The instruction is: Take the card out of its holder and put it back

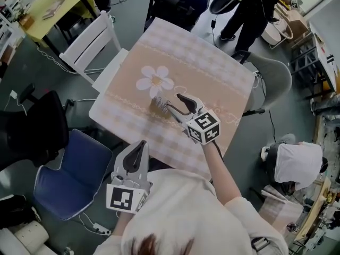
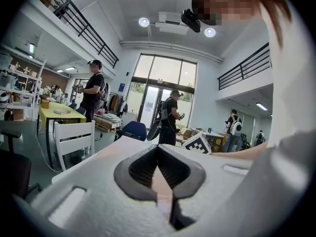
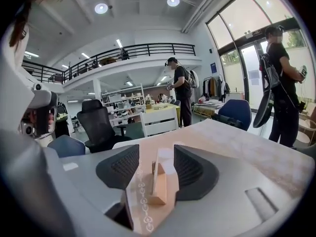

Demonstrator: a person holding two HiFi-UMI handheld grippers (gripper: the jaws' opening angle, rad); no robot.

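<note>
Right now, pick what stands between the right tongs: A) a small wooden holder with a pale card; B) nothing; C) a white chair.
A: the small wooden holder, with the pale card standing in it, sits between the open right tongs, which are not touching it.

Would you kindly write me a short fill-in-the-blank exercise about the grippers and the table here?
1. The card stands in a wooden ___ at the right gripper's jaws.
2. The right gripper's jaws are open; the left gripper's are ___.
3. The tablecloth shows a white ___.
Missing: holder; shut; flower.
</note>
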